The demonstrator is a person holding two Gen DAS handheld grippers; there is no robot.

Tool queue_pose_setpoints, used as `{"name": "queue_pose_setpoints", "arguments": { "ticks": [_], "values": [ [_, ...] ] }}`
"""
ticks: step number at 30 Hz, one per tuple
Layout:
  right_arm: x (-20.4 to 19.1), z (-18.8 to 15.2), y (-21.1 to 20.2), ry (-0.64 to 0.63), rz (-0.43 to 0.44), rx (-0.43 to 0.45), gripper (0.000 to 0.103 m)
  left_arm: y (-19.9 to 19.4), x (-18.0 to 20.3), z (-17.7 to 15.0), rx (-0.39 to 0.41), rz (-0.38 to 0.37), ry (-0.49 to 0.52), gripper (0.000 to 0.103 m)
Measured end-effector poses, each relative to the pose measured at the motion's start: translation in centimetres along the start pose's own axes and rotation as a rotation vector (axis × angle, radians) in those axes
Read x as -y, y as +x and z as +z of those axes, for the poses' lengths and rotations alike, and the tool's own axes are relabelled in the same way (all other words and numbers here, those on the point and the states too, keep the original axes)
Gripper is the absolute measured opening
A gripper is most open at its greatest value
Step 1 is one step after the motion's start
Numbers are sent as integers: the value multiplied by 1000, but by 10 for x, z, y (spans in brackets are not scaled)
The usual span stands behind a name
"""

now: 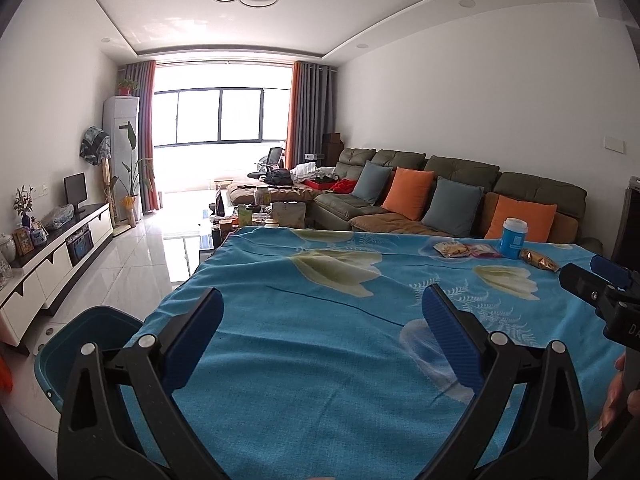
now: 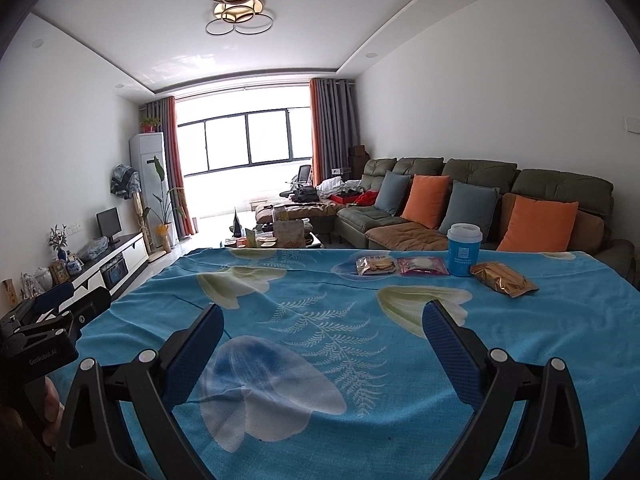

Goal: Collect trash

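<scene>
Both hand-held grippers spread and empty over the counter

Our left hand-held gripper and right hand-held gripper hover with jaws wide apart, pinching nothing. Four pieces of trash lie on the blue floral cloth at the far right: three snack wrappers (clear, pink, gold) and one blue cup. The teal bin stands off the left edge; whatever it holds is hidden.

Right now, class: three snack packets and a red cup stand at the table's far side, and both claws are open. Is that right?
Not quite: the cup is blue with a white lid, as the right wrist view shows. The three snack packets and both open claws, left claw and right claw, stand as stated.
</scene>
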State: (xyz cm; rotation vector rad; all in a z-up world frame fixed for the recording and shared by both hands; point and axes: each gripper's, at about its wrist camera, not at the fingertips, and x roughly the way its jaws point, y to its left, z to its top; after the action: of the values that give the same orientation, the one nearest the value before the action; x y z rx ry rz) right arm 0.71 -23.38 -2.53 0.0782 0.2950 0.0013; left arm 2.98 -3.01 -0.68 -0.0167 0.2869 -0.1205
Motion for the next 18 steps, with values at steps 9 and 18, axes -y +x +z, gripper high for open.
{"name": "queue_pose_setpoints", "arguments": {
  "ticks": [9, 18],
  "values": [
    [7, -1, -4, 7, -25, 16, 96, -4, 9, 1, 23, 2, 22, 98],
    [9, 0, -8, 3, -38, 39, 96, -4, 13, 3, 34, 6, 30, 98]
  ]
}}
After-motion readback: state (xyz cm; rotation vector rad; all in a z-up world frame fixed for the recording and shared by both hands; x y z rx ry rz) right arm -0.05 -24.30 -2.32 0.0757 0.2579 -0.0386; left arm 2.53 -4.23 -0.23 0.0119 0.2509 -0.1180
